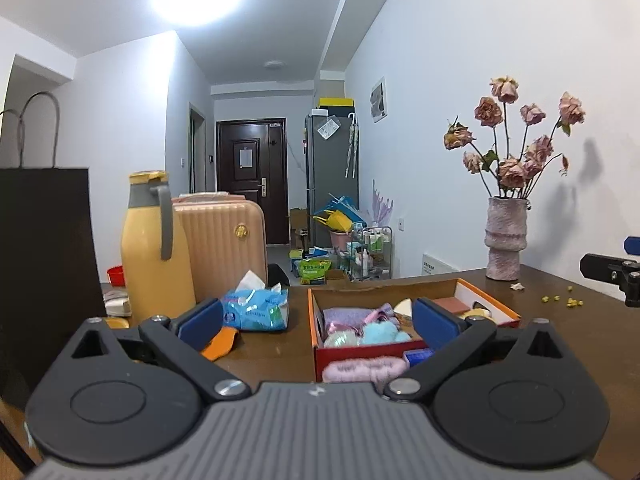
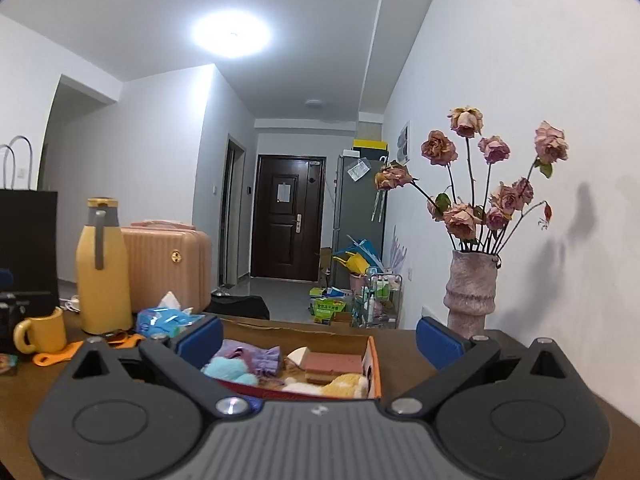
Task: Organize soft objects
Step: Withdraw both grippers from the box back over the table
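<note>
A: How is the left gripper [image 1: 318, 318] held?

B: It is held nearly level, tipped just a little down, low in the left wrist view. Its jaws are spread wide. Nothing is held between them. One blue pad [image 1: 200, 322] is seen at the lower left and the other at the lower right.

A: And the right gripper [image 2: 320, 340]?

B: It is held the same way, almost flat. Its jaws are spread wide too, and nothing is gripped. In the left wrist view a black part of it is seen at the far right edge.

A: Where are the soft things kept?

B: They are kept in the orange box [image 1: 494, 304], which is set on the brown table [image 1: 580, 344]. In the left wrist view the box is seen in the lower middle, between the pads. A fluffy blue toy [image 1: 380, 334] and a purple cloth [image 1: 344, 316] are laid inside it. A pink fuzzy thing [image 1: 362, 370] is seen in front of the box, low in the frame.

A: What is seen in the right wrist view?

B: The box is seen in the lower middle there. A yellow plush [image 2: 346, 384] is tucked in its near right corner.

A: What else is set on the table?

B: A blue tissue pack [image 1: 258, 308] is placed left of the box. A yellow bottle [image 1: 154, 248] is stood at the left. A vase of dried roses [image 1: 506, 236] is stood at the right by the wall.
</note>
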